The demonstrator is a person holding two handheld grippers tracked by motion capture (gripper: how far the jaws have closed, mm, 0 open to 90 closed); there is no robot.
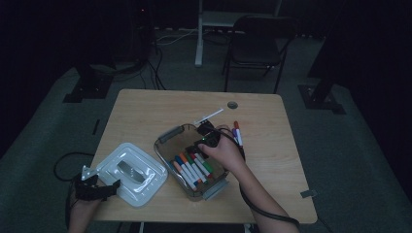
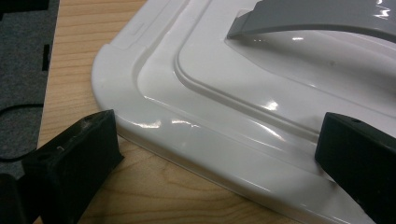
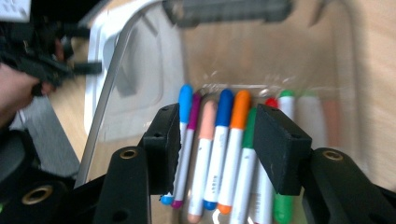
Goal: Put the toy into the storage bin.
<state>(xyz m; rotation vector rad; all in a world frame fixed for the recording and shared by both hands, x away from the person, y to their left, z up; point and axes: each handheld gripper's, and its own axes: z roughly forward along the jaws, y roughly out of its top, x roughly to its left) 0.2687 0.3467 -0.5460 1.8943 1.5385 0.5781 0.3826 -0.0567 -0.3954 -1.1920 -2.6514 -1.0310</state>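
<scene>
A clear plastic bin (image 1: 163, 154) stands mid-table with several coloured markers (image 1: 192, 167) lying side by side in it. My right gripper (image 1: 197, 147) hovers over the bin, held by a hand. Seen along its jaws, the right gripper (image 3: 217, 140) is open, nothing sits between the pads, and the markers (image 3: 219, 154) lie below. The bin's white lid (image 1: 132, 172) with a grey handle (image 2: 317, 18) rests on the table at the left. My left gripper (image 1: 114, 187) is at the lid's near-left edge. In its own view the left gripper (image 2: 217, 140) is open, its jaws astride the rim of the lid (image 2: 243, 93).
Two markers (image 1: 237, 133) lie on the table just right of the bin, and a white one (image 1: 209, 116) lies behind it. A cable hole (image 1: 232, 104) is near the far edge. A chair (image 1: 257, 43) stands beyond the table. Bare wood shows at the far left and right.
</scene>
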